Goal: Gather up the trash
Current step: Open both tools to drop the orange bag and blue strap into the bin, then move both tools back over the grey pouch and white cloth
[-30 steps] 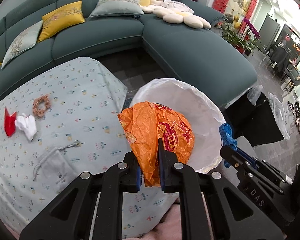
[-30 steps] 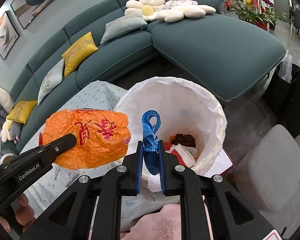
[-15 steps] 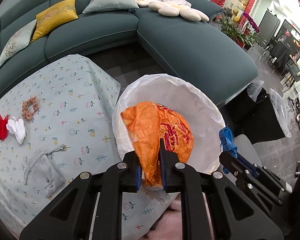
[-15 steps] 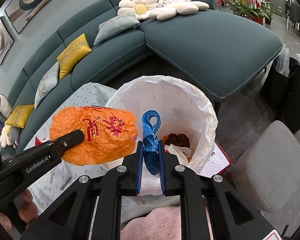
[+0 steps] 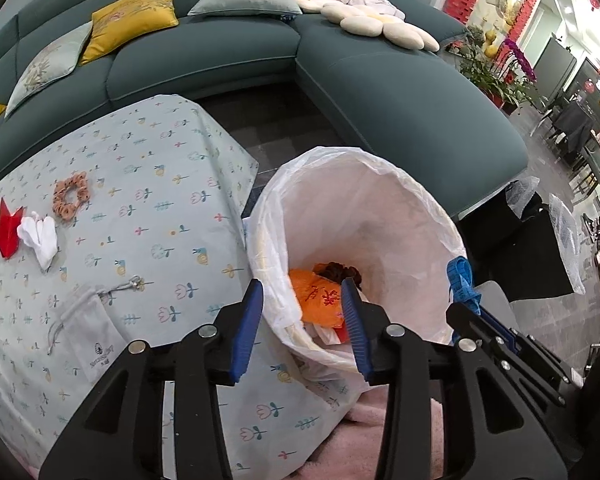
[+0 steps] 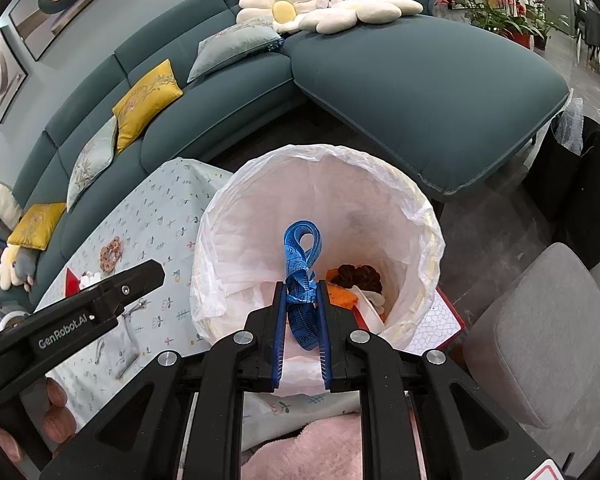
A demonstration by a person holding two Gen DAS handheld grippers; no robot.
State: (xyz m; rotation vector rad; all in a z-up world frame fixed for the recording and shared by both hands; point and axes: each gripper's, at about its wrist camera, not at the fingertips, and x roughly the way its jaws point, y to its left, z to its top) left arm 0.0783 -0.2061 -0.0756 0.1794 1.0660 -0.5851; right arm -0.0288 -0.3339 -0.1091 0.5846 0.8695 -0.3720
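A bin lined with a white bag (image 5: 380, 184) stands at the table's right edge; it also shows in the right wrist view (image 6: 416, 208). The orange wrapper (image 5: 318, 298) lies inside it on other trash, partly seen in the right wrist view (image 6: 342, 296). My left gripper (image 5: 304, 320) is open and empty above the bin's near rim. My right gripper (image 6: 300, 308) is shut on a blue tape measure (image 6: 300, 264), held over the bin's near side; the tape also shows in the left wrist view (image 5: 462, 280).
On the flowered tablecloth (image 5: 140, 200) lie a red paper (image 5: 6, 226), a white crumpled tissue (image 5: 40, 236), an orange scrunchie (image 5: 70, 194) and a grey drawstring pouch (image 5: 88, 336). A teal sofa (image 5: 380, 80) curves behind. A grey stool (image 6: 540, 332) stands right.
My left gripper opened and let go of the orange wrapper, which dropped into the bin. My right gripper has kept its hold on the tape measure.
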